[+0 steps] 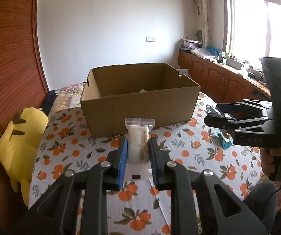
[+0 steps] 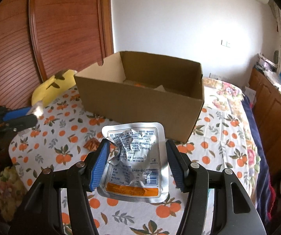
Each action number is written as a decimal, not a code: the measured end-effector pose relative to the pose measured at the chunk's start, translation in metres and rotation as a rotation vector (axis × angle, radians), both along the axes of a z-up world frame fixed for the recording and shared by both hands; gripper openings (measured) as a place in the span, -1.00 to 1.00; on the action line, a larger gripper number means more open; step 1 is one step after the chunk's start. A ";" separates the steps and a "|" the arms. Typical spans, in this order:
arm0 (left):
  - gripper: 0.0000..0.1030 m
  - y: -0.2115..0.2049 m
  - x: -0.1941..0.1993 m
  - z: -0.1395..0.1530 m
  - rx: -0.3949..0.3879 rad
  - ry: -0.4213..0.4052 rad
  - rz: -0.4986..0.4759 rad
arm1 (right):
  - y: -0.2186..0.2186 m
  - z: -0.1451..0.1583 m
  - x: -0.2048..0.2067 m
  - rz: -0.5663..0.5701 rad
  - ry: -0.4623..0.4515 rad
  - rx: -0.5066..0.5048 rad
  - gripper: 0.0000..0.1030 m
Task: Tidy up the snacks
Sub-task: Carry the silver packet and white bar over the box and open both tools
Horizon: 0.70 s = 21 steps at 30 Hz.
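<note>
My left gripper point(image 1: 138, 143) is shut on a white wrapped snack bar point(image 1: 139, 139) and holds it above the cloth, in front of the open cardboard box point(image 1: 138, 107). My right gripper point(image 2: 137, 146) is open, its pads either side of a crumpled silver snack pouch point(image 2: 134, 162) that lies on the cloth; the pads stand apart from it. The box point(image 2: 140, 105) holds some snacks, mostly hidden by its walls. The right gripper also shows in the left wrist view point(image 1: 224, 115), and the left gripper in the right wrist view point(image 2: 32, 115).
An orange-print cloth point(image 1: 71, 150) covers the surface. A yellow plush toy point(image 1: 21, 143) lies at the left edge. A small orange wrapper point(image 2: 91, 144) lies near the pouch. A teal packet point(image 1: 225, 142) lies under the right gripper. Wooden cabinets point(image 1: 218, 78) line the right wall.
</note>
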<state>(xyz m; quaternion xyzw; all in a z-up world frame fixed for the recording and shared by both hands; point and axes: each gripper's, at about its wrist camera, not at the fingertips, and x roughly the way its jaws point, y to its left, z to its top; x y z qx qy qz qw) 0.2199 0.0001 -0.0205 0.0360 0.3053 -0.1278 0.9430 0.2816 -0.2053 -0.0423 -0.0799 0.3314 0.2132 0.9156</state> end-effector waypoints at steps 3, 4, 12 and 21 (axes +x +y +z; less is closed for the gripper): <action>-0.62 -0.005 0.014 0.002 0.008 -0.004 -0.014 | -0.002 0.007 0.004 0.001 -0.014 0.009 0.16; -0.62 -0.007 0.021 0.003 0.012 -0.008 -0.020 | -0.002 0.009 0.007 0.002 -0.018 0.013 0.16; -0.62 -0.012 0.082 0.017 0.009 -0.052 -0.049 | 0.002 0.025 0.046 0.005 -0.054 0.034 0.16; -0.62 -0.007 0.149 0.021 -0.025 -0.069 -0.060 | 0.009 0.028 0.107 0.001 -0.066 0.060 0.16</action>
